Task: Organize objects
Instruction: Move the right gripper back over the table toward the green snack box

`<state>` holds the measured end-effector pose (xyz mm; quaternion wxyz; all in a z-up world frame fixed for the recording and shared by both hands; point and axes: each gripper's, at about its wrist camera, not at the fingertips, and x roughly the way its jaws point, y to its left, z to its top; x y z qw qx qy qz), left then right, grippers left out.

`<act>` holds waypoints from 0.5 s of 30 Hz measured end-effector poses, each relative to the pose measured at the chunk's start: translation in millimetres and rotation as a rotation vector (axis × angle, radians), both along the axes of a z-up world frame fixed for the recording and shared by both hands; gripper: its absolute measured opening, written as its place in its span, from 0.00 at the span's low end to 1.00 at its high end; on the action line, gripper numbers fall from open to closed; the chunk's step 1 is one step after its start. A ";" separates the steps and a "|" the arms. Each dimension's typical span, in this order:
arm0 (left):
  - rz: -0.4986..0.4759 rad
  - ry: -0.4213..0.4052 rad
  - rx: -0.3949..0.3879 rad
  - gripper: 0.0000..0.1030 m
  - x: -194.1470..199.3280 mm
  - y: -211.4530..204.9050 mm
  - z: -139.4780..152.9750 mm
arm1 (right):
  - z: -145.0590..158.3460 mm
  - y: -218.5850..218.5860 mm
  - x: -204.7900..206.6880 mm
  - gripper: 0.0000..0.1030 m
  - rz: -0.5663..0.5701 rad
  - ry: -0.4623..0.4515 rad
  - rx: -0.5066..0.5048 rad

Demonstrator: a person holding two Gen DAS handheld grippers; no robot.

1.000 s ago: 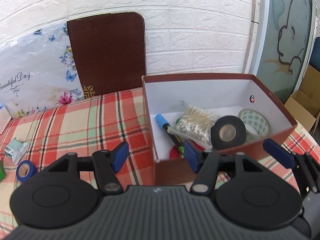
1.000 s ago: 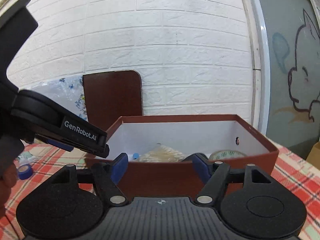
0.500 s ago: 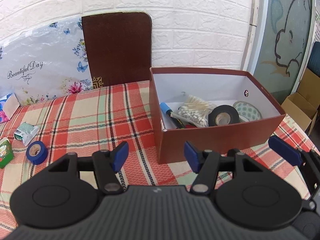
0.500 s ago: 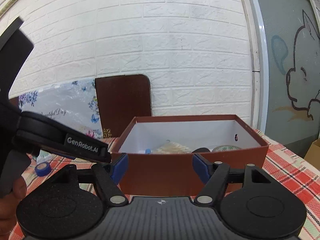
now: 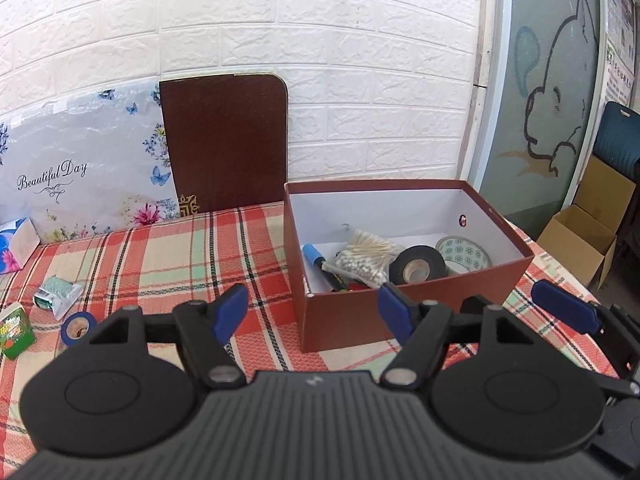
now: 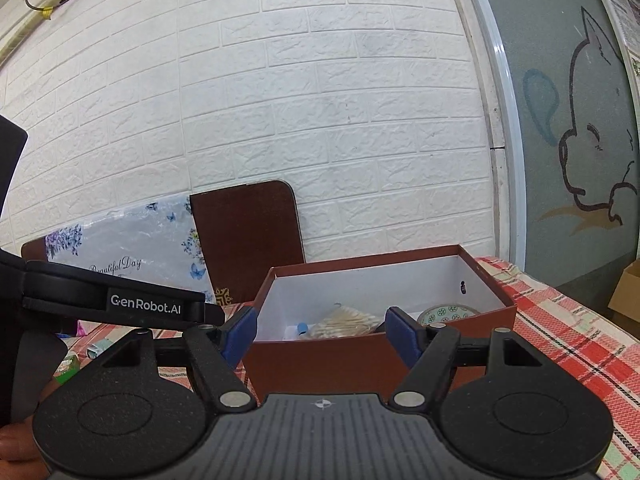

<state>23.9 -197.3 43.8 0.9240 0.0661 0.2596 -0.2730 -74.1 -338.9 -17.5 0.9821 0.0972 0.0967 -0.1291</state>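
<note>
The brown box sits toward the surface's right edge, long axis running left to right. The left gripper jaws are opening, empty; the right gripper jaws are spread, empty.

The left gripper is pointing downward, its empty jaws opening; the right gripper is hovering nearly level, jaws apart and empty.
</note>
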 end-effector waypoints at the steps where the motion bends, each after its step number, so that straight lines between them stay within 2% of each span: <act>1: -0.001 -0.002 0.001 0.72 -1.0 -0.1 0.2 | 0.1 0.4 -0.8 0.68 -0.002 -0.001 -0.001; 15: 0.014 0.003 0.001 0.79 1.6 6.2 -5.4 | -1.1 5.8 2.2 0.69 0.006 0.016 -0.002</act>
